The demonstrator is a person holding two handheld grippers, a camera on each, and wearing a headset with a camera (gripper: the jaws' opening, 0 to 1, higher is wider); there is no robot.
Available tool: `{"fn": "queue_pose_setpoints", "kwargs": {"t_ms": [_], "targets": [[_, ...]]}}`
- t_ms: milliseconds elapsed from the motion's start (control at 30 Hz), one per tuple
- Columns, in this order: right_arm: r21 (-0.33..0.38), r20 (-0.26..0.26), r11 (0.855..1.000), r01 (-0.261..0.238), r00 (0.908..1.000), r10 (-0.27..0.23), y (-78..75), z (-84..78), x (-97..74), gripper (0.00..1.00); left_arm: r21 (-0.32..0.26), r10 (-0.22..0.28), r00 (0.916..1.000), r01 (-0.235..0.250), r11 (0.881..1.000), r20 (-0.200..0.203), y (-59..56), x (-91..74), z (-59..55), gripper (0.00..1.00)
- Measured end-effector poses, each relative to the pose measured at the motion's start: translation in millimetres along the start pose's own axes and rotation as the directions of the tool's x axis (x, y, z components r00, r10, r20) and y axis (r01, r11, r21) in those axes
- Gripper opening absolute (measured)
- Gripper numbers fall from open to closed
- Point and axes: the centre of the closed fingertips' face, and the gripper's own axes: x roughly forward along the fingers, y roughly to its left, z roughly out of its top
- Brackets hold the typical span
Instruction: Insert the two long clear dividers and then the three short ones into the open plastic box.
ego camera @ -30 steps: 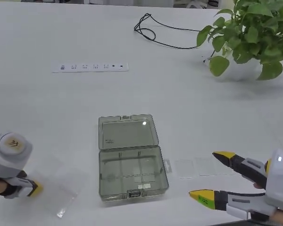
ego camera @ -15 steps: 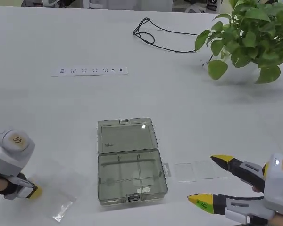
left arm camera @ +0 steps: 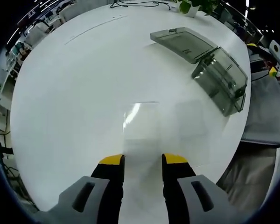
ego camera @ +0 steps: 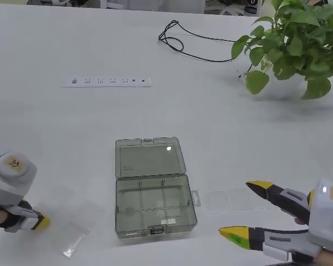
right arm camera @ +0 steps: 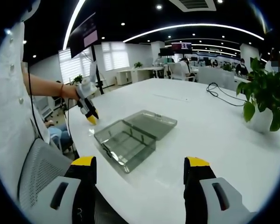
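Observation:
The smoky clear plastic box lies open near the table's front, its lid flat behind it. Faint short clear dividers lie in a row just right of the box. Long clear dividers lie flat left of it and are hard to make out. My left gripper is low over those long dividers, its jaws narrowly apart with bare table between them. My right gripper hovers wide open by the short dividers, holding nothing. In the right gripper view the box sits ahead of the right gripper.
A white power strip lies far back on the left. A black cable coils at the back, and a potted plant stands at the back right. The table edge and a grey chair are close by.
The headset view has shifted a little. Both grippers and the box sit in much the same places.

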Motion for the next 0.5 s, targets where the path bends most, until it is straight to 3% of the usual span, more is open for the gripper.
{"fn": "queue_pose_setpoints", "kwargs": {"t_ms": [500], "targets": [[-0.010,-0.005,1.000,-0.005,1.0000,0.005,3.2,3.9,1.0,0.77,-0.067,-0.033,0.9967,0.038,0.997,0.075,-11.9,-5.7,0.5,0.30]]}}
